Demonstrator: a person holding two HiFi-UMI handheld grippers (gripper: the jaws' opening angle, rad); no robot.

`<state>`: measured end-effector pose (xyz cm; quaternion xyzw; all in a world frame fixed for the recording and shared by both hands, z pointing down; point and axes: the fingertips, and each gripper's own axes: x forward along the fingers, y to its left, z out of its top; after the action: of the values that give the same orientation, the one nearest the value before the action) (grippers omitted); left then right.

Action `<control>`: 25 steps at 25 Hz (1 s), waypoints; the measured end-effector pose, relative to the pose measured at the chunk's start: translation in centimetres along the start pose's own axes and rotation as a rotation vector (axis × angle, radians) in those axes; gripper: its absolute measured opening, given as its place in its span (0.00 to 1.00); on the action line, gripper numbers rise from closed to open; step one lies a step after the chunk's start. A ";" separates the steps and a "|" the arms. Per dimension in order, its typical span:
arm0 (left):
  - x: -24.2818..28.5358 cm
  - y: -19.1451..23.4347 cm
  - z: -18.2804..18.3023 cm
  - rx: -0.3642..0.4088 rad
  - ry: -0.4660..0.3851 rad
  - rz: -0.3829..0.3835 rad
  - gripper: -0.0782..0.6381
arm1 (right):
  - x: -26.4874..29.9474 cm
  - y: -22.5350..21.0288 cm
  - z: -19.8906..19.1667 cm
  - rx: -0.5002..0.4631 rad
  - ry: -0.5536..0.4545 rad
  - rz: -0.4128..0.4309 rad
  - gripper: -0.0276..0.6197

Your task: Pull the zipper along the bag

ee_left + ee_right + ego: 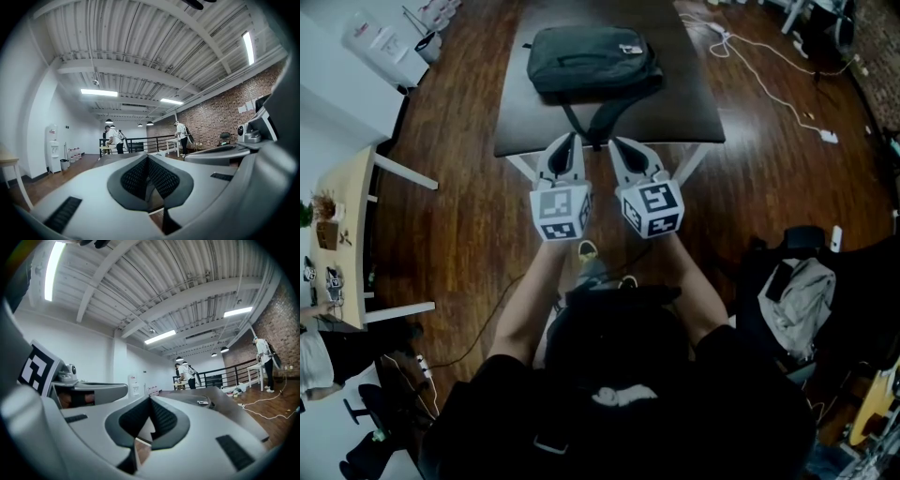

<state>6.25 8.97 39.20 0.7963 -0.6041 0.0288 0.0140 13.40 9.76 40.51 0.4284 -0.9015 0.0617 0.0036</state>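
Both the left gripper (565, 142) and the right gripper (617, 145) have their jaws pressed together on nothing, just short of the table (694, 117). Beyond them lies the dark bag (591, 58). It is probably soft and will likely slide, so pin the fabric and pinch the zipper tab.

A dark grey bag (591, 58) lies flat on the dark table (694, 117) — long side across, set back from the near edge — with a white tag (630, 47) at its far right corner and straps (598, 120) trailing toward the near edge.
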 end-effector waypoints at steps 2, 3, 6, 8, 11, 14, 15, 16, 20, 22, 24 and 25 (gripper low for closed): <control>1.1 1.2 -0.2 -0.006 0.003 -0.001 0.10 | 1.4 -0.1 -0.2 0.000 0.010 0.000 0.06; 1.7 1.8 -0.2 -0.009 0.004 -0.002 0.10 | 2.2 -0.1 -0.1 -0.002 0.012 -0.002 0.06; 3.9 3.7 -0.3 -0.018 0.004 -0.019 0.10 | 4.9 -0.7 0.0 -0.009 0.018 -0.017 0.06; 5.3 4.9 -0.5 -0.030 0.011 -0.030 0.10 | 6.9 -1.1 0.0 -0.015 0.028 -0.026 0.06; 7.3 6.5 -0.3 -0.035 0.004 -0.045 0.10 | 9.5 -1.9 0.6 -0.026 0.025 -0.045 0.06; 8.9 7.9 0.1 -0.033 -0.018 -0.068 0.10 | 11.7 -2.1 0.9 -0.041 0.031 -0.063 0.06; 9.2 8.5 0.2 -0.035 -0.021 -0.074 0.10 | 12.4 -2.0 1.0 -0.042 0.034 -0.067 0.06; 9.6 9.1 0.3 -0.037 -0.023 -0.077 0.10 | 13.2 -1.9 1.1 -0.044 0.035 -0.071 0.06; 10.8 11.3 0.5 -0.035 -0.029 -0.091 0.10 | 15.5 -1.4 1.2 -0.045 0.038 -0.089 0.06; 11.2 12.3 0.3 -0.042 -0.034 -0.095 0.10 | 16.4 -1.0 1.0 -0.053 0.048 -0.099 0.06; 11.7 13.2 0.1 -0.054 -0.034 -0.091 0.10 | 17.4 -0.8 0.7 -0.059 0.062 -0.099 0.06; 11.9 13.4 0.0 -0.057 -0.034 -0.089 0.10 | 17.8 -0.8 0.5 -0.059 0.069 -0.097 0.06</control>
<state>-3.47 -6.13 39.74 0.8220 -0.5687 -0.0026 0.0279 2.80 -4.50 41.13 0.4689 -0.8804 0.0497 0.0503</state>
